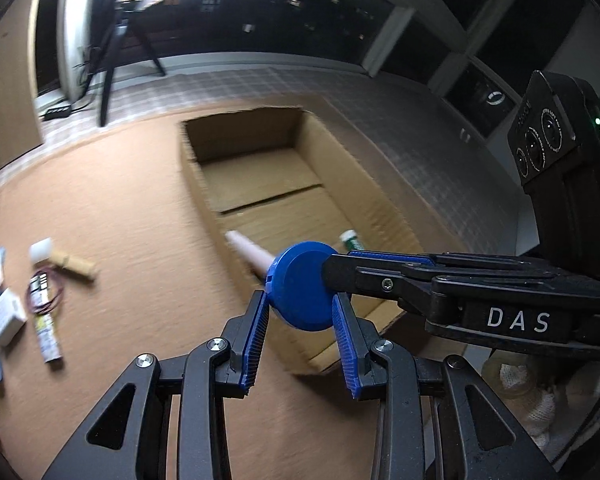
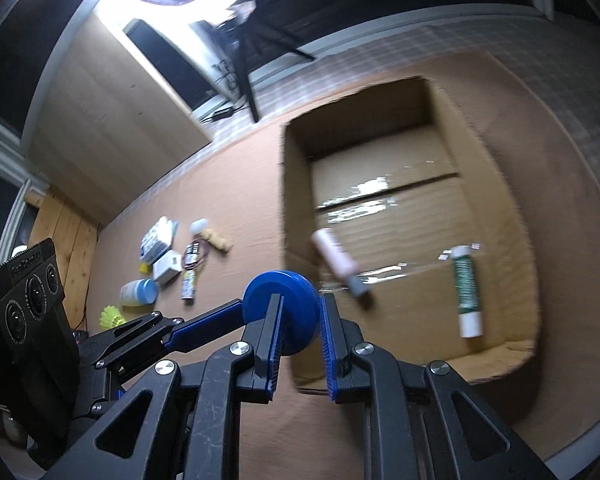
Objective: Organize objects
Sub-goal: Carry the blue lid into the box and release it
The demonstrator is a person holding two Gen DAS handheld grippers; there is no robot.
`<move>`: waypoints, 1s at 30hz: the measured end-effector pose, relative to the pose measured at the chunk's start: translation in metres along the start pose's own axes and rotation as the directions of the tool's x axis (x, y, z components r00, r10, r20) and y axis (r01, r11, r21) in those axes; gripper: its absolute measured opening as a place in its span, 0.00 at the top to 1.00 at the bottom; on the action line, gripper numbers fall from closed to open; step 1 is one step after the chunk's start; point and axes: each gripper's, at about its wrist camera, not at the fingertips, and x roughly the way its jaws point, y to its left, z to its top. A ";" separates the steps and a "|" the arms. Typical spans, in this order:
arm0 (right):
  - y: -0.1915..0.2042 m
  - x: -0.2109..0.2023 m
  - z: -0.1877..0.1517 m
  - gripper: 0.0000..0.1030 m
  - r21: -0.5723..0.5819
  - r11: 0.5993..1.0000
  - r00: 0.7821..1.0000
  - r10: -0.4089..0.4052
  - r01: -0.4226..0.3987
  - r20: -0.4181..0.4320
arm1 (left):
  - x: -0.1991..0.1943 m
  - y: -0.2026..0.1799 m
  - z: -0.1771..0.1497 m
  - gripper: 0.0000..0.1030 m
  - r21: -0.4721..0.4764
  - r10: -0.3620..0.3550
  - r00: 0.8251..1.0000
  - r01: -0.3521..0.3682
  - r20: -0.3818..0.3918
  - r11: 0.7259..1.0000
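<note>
A round blue lid [image 1: 302, 286] is held in the air at the near left corner of an open cardboard box [image 1: 204, 148]. My left gripper [image 1: 300, 300] is shut on it across its rim. My right gripper [image 2: 298, 312] is shut on the same lid [image 2: 280, 308] from the other side; its fingers [image 1: 364, 270] reach in from the right in the left wrist view. Inside the box [image 2: 296, 208] lie a pink tube [image 2: 336, 258] and a green-and-white tube [image 2: 466, 292].
On the brown mat left of the box lie small white boxes [image 2: 158, 238], a white-capped tan bottle [image 2: 210, 236], a wire bundle [image 2: 194, 258], a blue-lidded jar [image 2: 140, 292], a small tube [image 2: 188, 286] and a yellow shuttlecock [image 2: 112, 316]. A tripod [image 2: 248, 76] stands behind.
</note>
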 end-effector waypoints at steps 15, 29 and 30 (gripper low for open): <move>-0.042 -0.006 -0.006 0.84 0.061 0.998 1.000 -0.022 0.022 -0.002 | 0.034 -0.034 0.000 0.66 0.049 0.001 0.999 0.002 -0.047 0.999; -0.034 -0.015 -0.006 0.52 0.055 0.996 0.995 -0.079 0.076 0.055 | 0.015 -0.023 -0.008 0.36 0.032 0.042 0.999 -0.041 -0.028 0.999; -0.032 -0.015 -0.006 0.52 0.053 0.996 0.995 -0.078 0.075 0.056 | 0.012 -0.022 -0.008 0.36 0.030 0.044 0.999 -0.043 -0.026 0.999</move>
